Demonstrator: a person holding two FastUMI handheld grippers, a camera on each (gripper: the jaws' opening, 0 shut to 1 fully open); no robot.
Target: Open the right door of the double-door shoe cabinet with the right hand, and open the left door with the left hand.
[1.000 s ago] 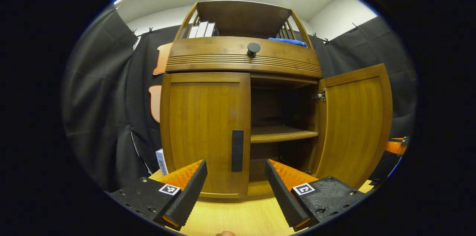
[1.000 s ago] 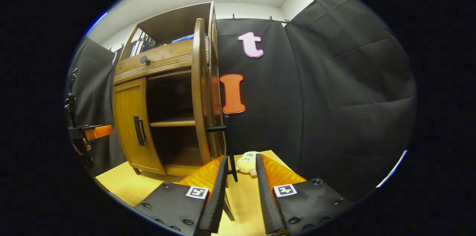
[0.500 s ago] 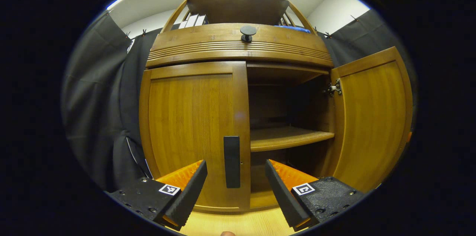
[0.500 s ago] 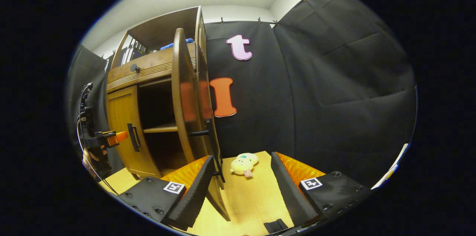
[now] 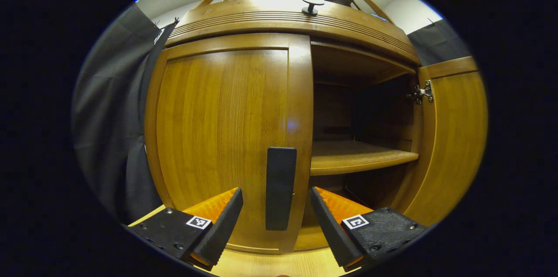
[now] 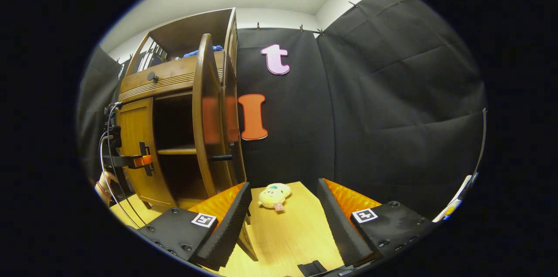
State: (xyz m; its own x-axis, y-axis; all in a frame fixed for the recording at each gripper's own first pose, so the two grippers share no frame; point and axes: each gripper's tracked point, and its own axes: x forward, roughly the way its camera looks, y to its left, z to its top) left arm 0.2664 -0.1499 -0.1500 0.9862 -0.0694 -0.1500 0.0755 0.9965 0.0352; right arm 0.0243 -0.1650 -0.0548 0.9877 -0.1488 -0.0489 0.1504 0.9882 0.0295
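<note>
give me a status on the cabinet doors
Left gripper open, fingers either side of left door handle, not closed on it. Right gripper open, clear of the opened right door. Nothing blocking.

We hold our left gripper [image 5: 275, 220] level with its fingers spread wide, one at seven o'clock and one at five. Our right gripper [image 6: 283, 220] is likewise spread wide, gripping nothing. From the right gripper view, the left gripper [image 6: 141, 161] sits out at nine o'clock, our hand [image 6: 104, 181] below it.
</note>
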